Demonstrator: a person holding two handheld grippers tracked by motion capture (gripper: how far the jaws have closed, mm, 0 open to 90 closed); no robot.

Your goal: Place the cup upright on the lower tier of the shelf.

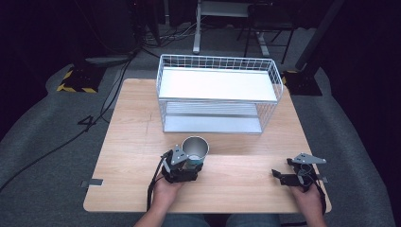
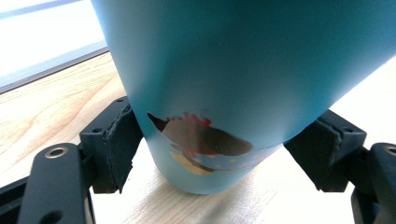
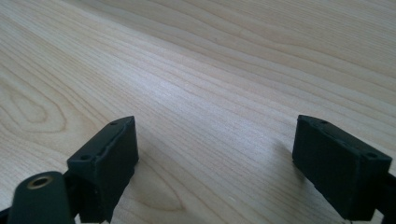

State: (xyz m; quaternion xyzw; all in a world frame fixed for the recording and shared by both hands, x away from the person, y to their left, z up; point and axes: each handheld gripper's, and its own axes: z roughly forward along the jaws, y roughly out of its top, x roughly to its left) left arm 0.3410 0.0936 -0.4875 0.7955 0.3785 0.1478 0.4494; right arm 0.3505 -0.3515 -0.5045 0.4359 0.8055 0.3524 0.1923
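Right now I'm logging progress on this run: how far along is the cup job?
Done: the left tongs are shut on the blue cup, their pads pressing its lower sides. In hand: the cup stands upright on the wooden table, in front of the white wire rack. Left: probably lifting it onto a rack shelf. The right tongs rest open, holding nothing.

No readable text anywhere; the blue cup bears just a wordless brown-and-red picture.

Smooth matt blue cup, pale grained wooden table, white wire rack
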